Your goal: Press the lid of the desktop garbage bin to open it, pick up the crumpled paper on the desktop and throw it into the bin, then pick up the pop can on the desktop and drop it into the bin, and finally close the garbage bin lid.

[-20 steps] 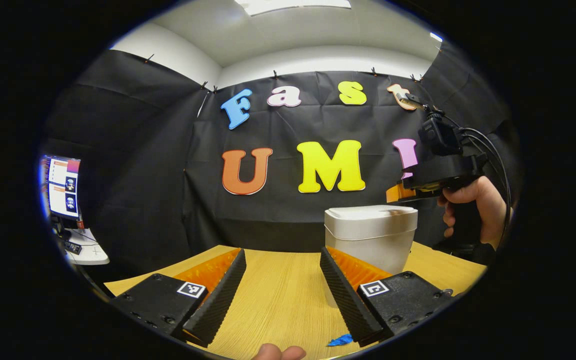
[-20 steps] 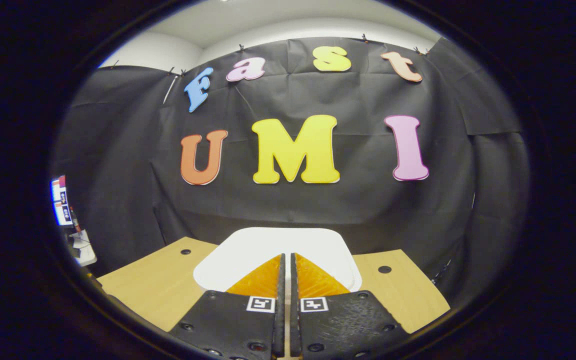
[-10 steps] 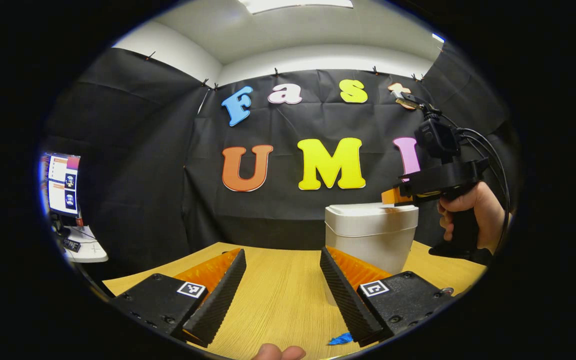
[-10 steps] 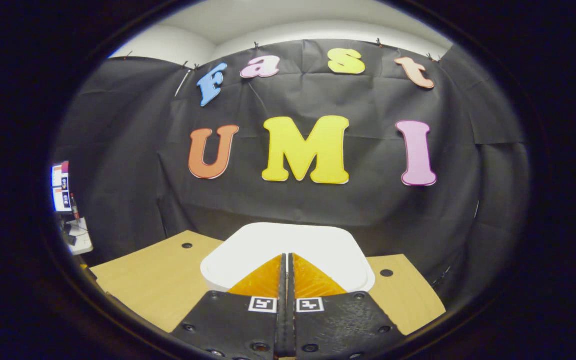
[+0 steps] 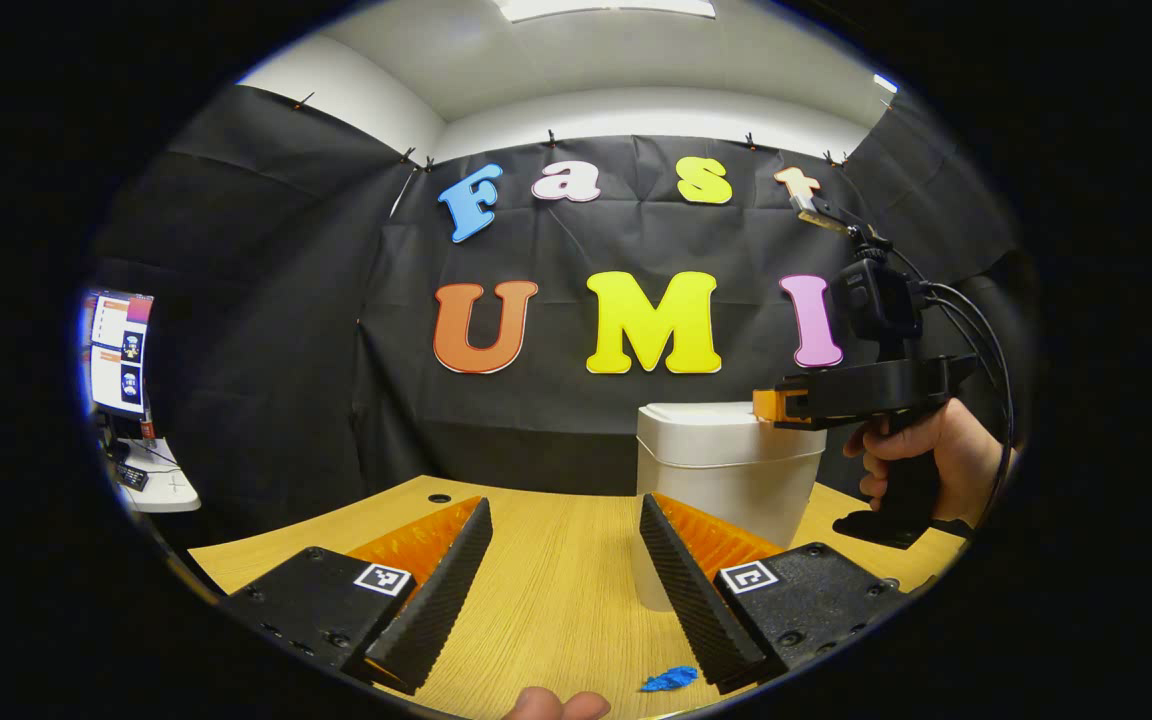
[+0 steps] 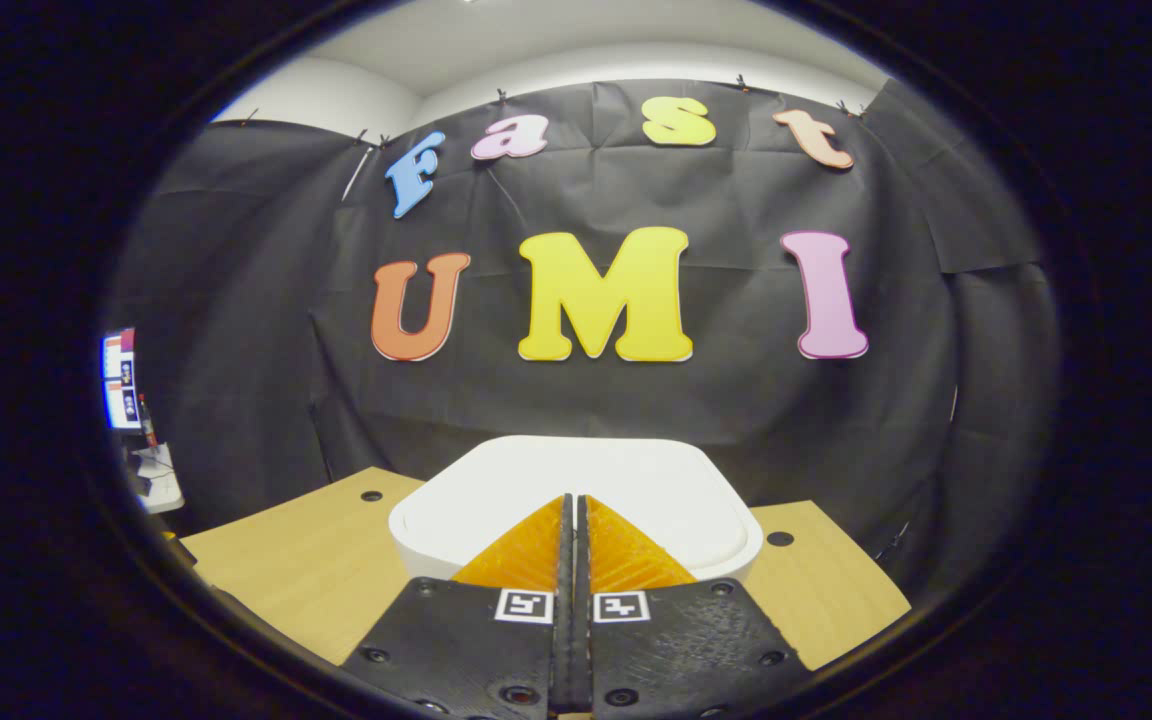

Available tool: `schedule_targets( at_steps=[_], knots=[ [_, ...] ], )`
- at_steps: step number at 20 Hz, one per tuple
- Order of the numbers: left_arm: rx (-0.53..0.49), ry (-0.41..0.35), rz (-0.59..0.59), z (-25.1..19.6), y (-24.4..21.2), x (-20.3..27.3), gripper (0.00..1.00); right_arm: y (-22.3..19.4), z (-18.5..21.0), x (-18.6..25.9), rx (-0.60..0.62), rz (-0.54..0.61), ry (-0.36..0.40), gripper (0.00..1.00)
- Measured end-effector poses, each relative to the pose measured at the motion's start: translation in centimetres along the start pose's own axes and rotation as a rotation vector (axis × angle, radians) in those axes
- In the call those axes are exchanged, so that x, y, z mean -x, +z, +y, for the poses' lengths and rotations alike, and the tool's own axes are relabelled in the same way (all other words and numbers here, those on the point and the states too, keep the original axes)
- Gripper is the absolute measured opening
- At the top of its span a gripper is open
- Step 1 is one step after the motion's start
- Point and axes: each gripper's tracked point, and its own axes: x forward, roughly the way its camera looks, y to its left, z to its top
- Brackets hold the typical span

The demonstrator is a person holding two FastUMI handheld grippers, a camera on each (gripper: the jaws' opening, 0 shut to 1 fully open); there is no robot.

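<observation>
A white garbage bin stands on the wooden desktop with its lid down. In the left gripper view my left gripper rests low over the desk, open and holding nothing, with the bin just behind its right finger. Farther right, a hand holds my right gripper level over the near edge of the lid. In the right gripper view that right gripper is shut, fingers together with nothing between them, its tips right above the lid.
A small blue scrap lies on the desk by my left gripper. A side table with a monitor stands beyond the desk's left edge. Two round holes mark the desk's back corners. A fingertip shows at the bottom edge.
The right gripper has come down and levelled out over the bin lid, its fingers closing fully together. The left gripper view has shifted slightly; the left gripper stays open.
</observation>
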Motion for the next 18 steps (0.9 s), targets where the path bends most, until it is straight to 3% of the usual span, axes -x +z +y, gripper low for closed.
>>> schedule_targets(
  at_steps=[1,2,3,4,5,8,10,12,13,14,16,17,18],
  knots=[
    [0.001,0.001,0.001,0.2,0.0,0.0,0.96,0.9,-0.8,0.6,-0.001,-0.01,-0.045,0.0],
    [0.008,0.003,0.0,0.2,-0.1,0.1,0.96,1.2,-1.6,0.6,-0.023,-0.021,-0.066,0.22],
    [0.02,0.005,0.004,0.3,-0.3,0.3,0.96,2.3,-0.8,1.3,-0.054,-0.043,-0.018,0.43],
    [0.029,0.009,0.008,0.4,-0.5,0.3,0.96,3.4,-0.4,2.0,-0.068,-0.084,0.002,0.53],
    [0.034,0.012,0.013,0.4,-0.6,0.3,0.96,4.7,-0.7,2.8,-0.062,-0.126,-0.006,0.55],
    [0.027,0.022,0.019,0.2,-0.6,0.0,0.96,5.9,-1.7,4.4,-0.034,-0.203,-0.028,0.92],
    [0.026,0.005,0.023,-0.6,-0.6,0.0,0.96,6.6,-3.1,5.3,0.031,-0.234,-0.076,0.95],
    [0.01,-0.016,0.02,-1.7,-0.4,0.1,0.96,7.6,-6.1,5.9,0.157,-0.268,-0.211,0.95],
    [0.002,-0.023,0.017,-2.0,-0.3,0.2,0.96,7.2,-6.1,6.0,0.143,-0.245,-0.185,0.95],
    [-0.003,-0.03,0.014,-2.4,-0.3,0.2,0.96,5.8,-4.6,5.8,0.038,-0.19,-0.096,0.97],
    [0.001,-0.042,0.011,-3.0,0.0,0.1,0.96,4.5,-2.3,6.3,-0.283,-0.086,0.117,0.96],
    [0.003,-0.05,0.012,-3.3,0.1,0.1,0.96,4.5,-2.3,7.1,-0.438,-0.065,0.175,0.93],
    [0.001,-0.054,0.011,-3.7,0.2,0.1,0.96,4.2,-3.2,7.1,-0.569,-0.047,0.189,0.97]
  ],
)
